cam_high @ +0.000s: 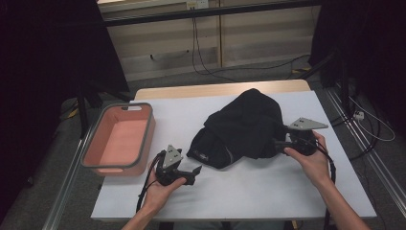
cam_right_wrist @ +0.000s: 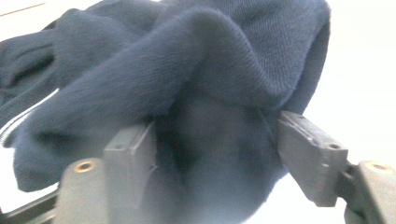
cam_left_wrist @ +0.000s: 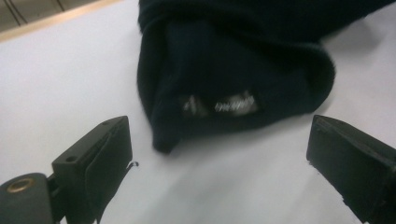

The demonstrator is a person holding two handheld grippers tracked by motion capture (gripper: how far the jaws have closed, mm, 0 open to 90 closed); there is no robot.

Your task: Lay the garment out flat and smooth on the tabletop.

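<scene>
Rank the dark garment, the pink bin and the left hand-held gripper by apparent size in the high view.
1. Dark garment, largest, though only slightly ahead of the bin.
2. Pink bin, close behind.
3. Left hand-held gripper, clearly smallest.

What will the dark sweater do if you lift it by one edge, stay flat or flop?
The dark sweater would probably flop and hang, since it already lies in soft bunched folds. Its knit looks fuzzy, so it likely won't slip from the right gripper.

White-topped table (cam_high: 249, 187) with a wood far edge. Dark garment (cam_high: 242, 127) lies bunched just ahead of both grippers; pink bin (cam_high: 119, 139) sits beyond the left gripper (cam_high: 194, 171), to its left.
</scene>
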